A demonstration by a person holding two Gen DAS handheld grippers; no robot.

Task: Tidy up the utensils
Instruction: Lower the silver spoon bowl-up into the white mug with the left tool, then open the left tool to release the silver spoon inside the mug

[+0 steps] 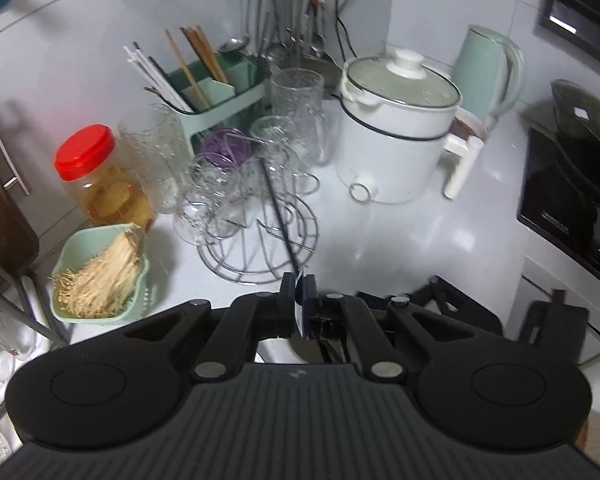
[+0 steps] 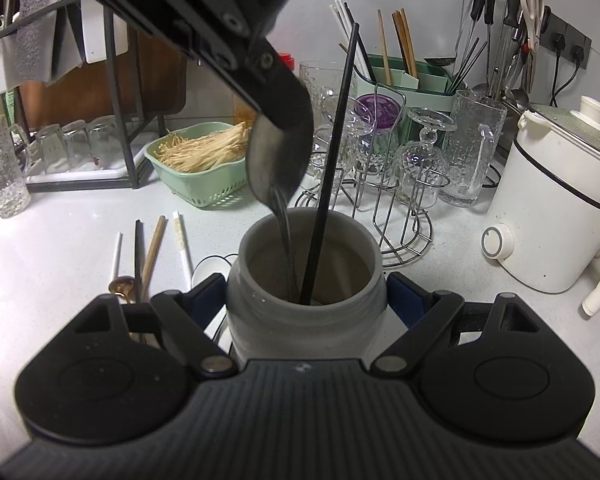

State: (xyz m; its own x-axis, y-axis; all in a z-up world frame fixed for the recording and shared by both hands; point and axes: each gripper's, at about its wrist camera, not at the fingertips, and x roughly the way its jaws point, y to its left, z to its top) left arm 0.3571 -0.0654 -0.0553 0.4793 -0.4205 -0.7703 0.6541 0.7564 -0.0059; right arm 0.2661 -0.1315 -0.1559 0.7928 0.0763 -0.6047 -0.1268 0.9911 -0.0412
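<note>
My right gripper is shut on a grey ceramic utensil jar and holds it at the table's front. A black chopstick stands in the jar. My left gripper comes in from the upper left, shut on the bowl of a dark metal spoon whose handle points down into the jar. In the left wrist view the left gripper is shut on the spoon's bowl edge. Loose chopsticks and a gold spoon lie on the counter left of the jar.
A green basket of enoki mushrooms, a wire glass rack with glasses, a green chopstick caddy, a white electric pot, a red-lidded jar, a kettle and a stove with wok surround the counter.
</note>
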